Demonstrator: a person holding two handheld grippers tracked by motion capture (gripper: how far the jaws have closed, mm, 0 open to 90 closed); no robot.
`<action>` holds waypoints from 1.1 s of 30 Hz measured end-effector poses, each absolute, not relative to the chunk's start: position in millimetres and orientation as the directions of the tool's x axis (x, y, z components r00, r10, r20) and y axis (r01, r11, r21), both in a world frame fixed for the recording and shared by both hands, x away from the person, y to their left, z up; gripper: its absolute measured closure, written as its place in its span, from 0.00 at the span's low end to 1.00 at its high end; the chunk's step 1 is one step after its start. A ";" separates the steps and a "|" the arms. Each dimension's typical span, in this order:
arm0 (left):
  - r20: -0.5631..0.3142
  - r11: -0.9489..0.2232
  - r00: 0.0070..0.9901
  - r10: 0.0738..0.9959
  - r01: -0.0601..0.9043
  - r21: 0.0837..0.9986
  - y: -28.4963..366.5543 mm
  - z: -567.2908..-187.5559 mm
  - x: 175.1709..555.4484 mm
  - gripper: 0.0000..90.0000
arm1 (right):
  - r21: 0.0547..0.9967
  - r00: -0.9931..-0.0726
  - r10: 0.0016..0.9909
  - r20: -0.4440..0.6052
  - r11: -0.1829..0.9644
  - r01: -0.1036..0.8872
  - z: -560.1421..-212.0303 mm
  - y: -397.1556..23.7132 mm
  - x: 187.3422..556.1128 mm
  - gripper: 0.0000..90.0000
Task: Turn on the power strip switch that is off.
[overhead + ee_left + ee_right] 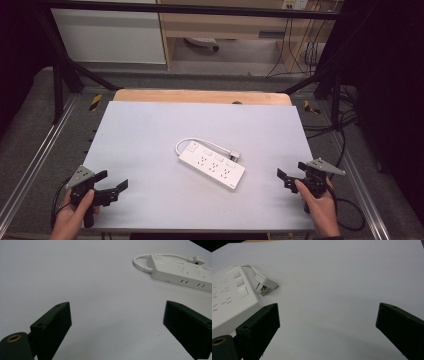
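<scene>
A white power strip (212, 164) lies flat near the middle of the white table top (150, 130), its short white cord looping round its far side to a plug (234, 154). My left gripper (114, 182) rests open at the front left corner, nothing between its jaws; the left gripper view has the power strip (182, 271) far off at upper right. At the front right my right gripper (291, 172) stands open and empty. Its own view has the power strip (229, 295) at left and the plug (265, 283) beside it.
A wooden board edge (200, 96) shows behind the table top. Metal frame rails (40, 150) run along both sides, with cables (345, 125) on the floor at right. A black bar crosses the top of the high view.
</scene>
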State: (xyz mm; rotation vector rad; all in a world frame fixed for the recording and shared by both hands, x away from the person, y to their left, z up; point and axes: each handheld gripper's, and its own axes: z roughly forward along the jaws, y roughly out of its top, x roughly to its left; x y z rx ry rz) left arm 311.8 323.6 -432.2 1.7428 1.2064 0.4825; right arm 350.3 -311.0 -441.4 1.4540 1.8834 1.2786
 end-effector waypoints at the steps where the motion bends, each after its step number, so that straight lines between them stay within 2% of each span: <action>1: -0.178 -0.085 0.442 0.879 0.514 0.854 323.8 -432.2 311.8 0.09 | 0.857 -0.349 0.916 0.196 0.013 0.515 -441.1 -310.1 350.7 0.06; 10: -0.174 -0.092 0.450 0.876 0.510 0.855 323.8 -432.2 312.6 0.09 | 0.873 -0.361 0.913 0.190 0.010 0.487 -436.0 -306.0 348.3 0.06; 19: -0.174 -0.097 0.456 0.873 0.510 0.855 323.5 -432.1 312.2 0.09 | 0.866 -0.367 0.911 0.187 0.024 0.500 -434.3 -305.2 347.1 0.05; 33: -0.167 -0.110 0.459 0.873 0.519 0.848 321.3 -434.2 313.1 0.09 | 0.906 -0.410 0.898 0.160 0.032 0.422 -424.8 -303.5 343.1 0.03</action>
